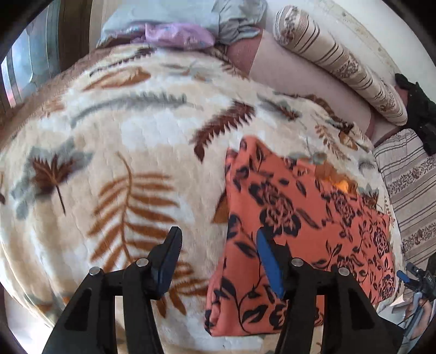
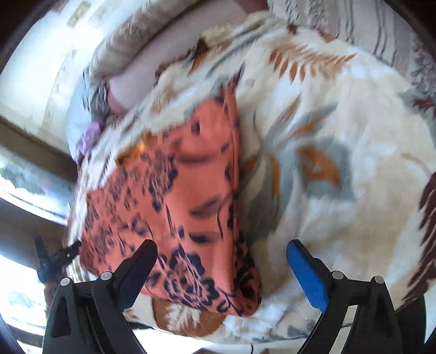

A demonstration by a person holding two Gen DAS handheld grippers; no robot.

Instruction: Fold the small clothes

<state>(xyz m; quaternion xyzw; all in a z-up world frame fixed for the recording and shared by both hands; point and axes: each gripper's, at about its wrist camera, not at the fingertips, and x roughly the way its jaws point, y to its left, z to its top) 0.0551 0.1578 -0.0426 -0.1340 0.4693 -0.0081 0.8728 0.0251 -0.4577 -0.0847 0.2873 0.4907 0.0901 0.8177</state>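
Observation:
An orange garment with a dark floral print [image 1: 297, 234] lies folded flat on a cream leaf-patterned blanket [image 1: 114, 130]. My left gripper [image 1: 218, 239] is open above the blanket, its right finger over the garment's left part, holding nothing. In the right wrist view the same garment [image 2: 177, 196] lies in front of my right gripper [image 2: 220, 253], which is open and empty just above the garment's near edge. This view is motion-blurred. The other gripper shows small at the right edge of the left wrist view [image 1: 417, 280].
A striped bolster pillow [image 1: 340, 60] lies along the wall at the back right. Grey and purple clothes [image 1: 179, 24] are piled at the head of the bed. A striped sheet [image 1: 408, 185] shows at the right. The blanket's near edge [image 2: 245, 335] is close below the right gripper.

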